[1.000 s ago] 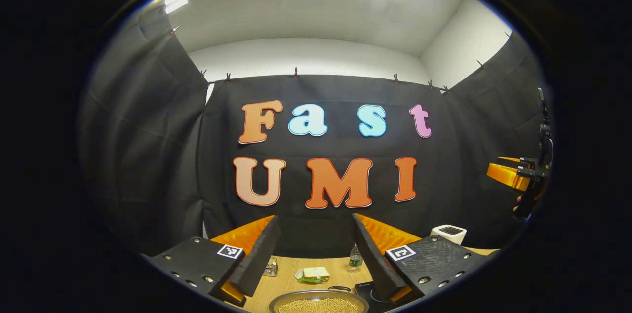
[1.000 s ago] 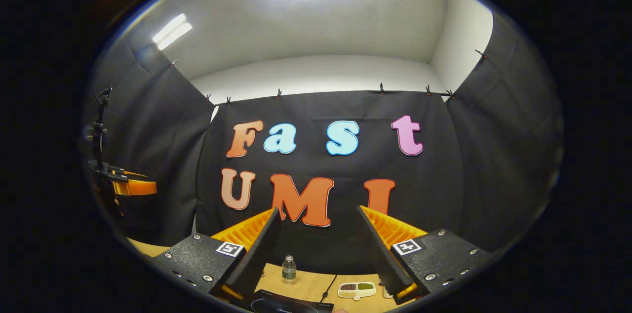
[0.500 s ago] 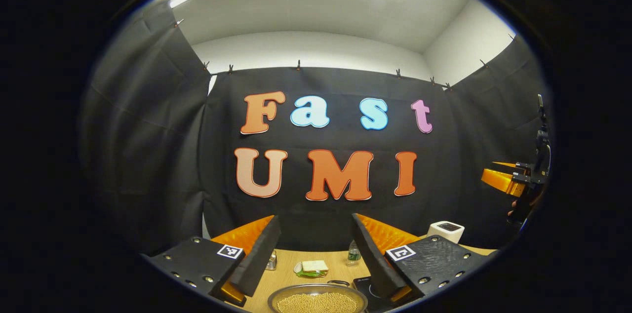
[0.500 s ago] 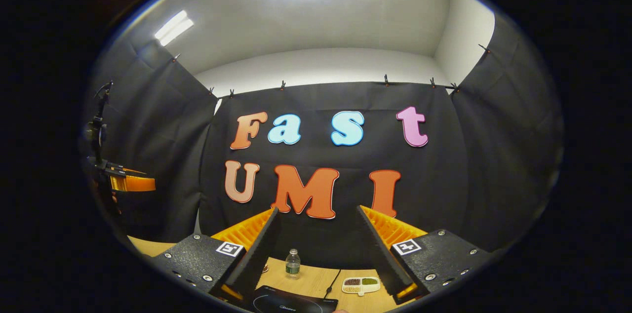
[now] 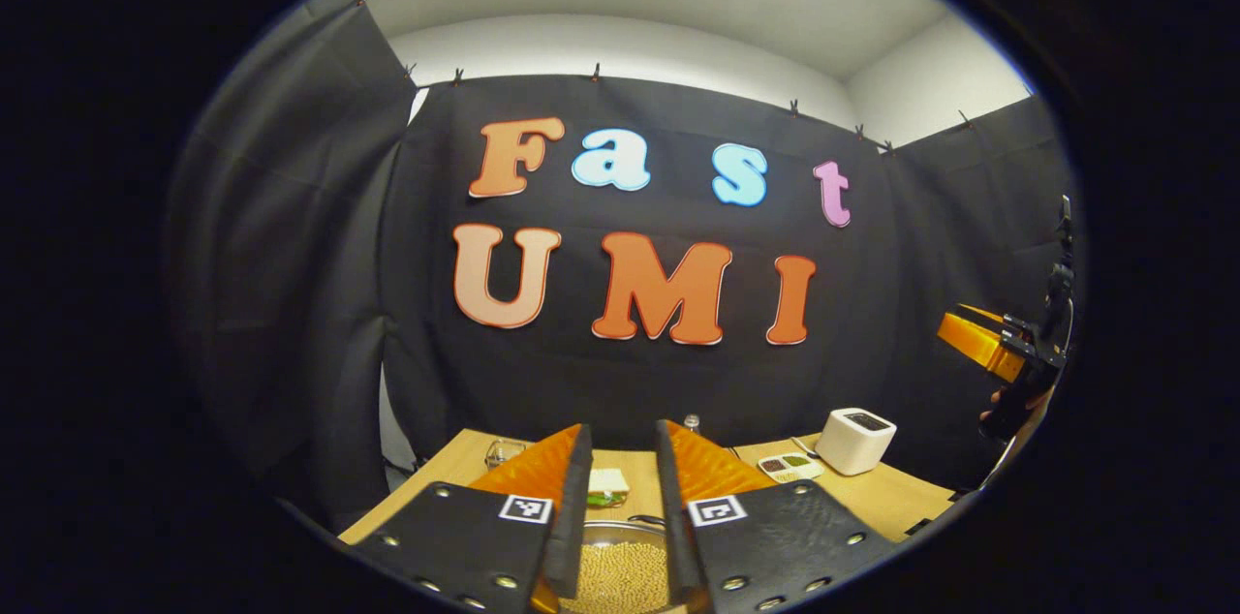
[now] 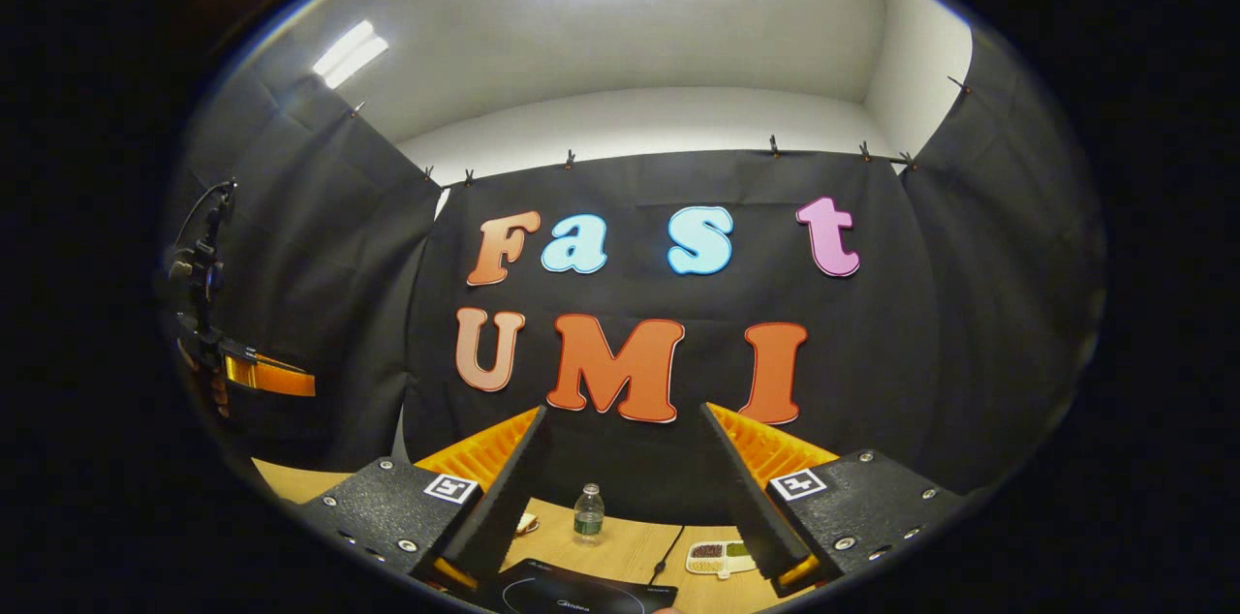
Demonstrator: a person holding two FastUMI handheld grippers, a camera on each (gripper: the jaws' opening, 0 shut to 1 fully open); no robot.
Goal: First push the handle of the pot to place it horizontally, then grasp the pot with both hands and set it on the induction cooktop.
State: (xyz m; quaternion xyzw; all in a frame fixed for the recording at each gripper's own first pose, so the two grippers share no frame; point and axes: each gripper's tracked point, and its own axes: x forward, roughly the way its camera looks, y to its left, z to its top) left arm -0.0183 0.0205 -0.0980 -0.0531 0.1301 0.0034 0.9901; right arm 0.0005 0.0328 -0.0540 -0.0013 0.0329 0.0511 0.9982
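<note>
Left gripper [image 5: 620, 459]: fingers nearly together, narrow gap, nothing clasped. Pot [image 5: 620, 570] of pale grains directly below its tips. Ahead: food packet [image 5: 607, 486]; ahead-right: sectioned dish [image 5: 790, 467], white box [image 5: 854, 440]. Table edge [image 5: 387, 517] to its left.

Right gripper [image 6: 625, 488]: fingers spread wide, nothing held. Induction cooktop [image 6: 572, 595] below it, label unreadable; bottle [image 6: 587, 509] ahead between the fingers. Cord [image 6: 668, 551] beside.

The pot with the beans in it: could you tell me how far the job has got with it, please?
Nothing looks done yet. The pot sits on the table, not on the induction cooktop, which lies bare. In hand: the left gripper hangs above the pot, jaws nearly together and holding nothing. The right gripper is open above the cooktop. Pushing the handle, grasping and placing all remain.
</note>
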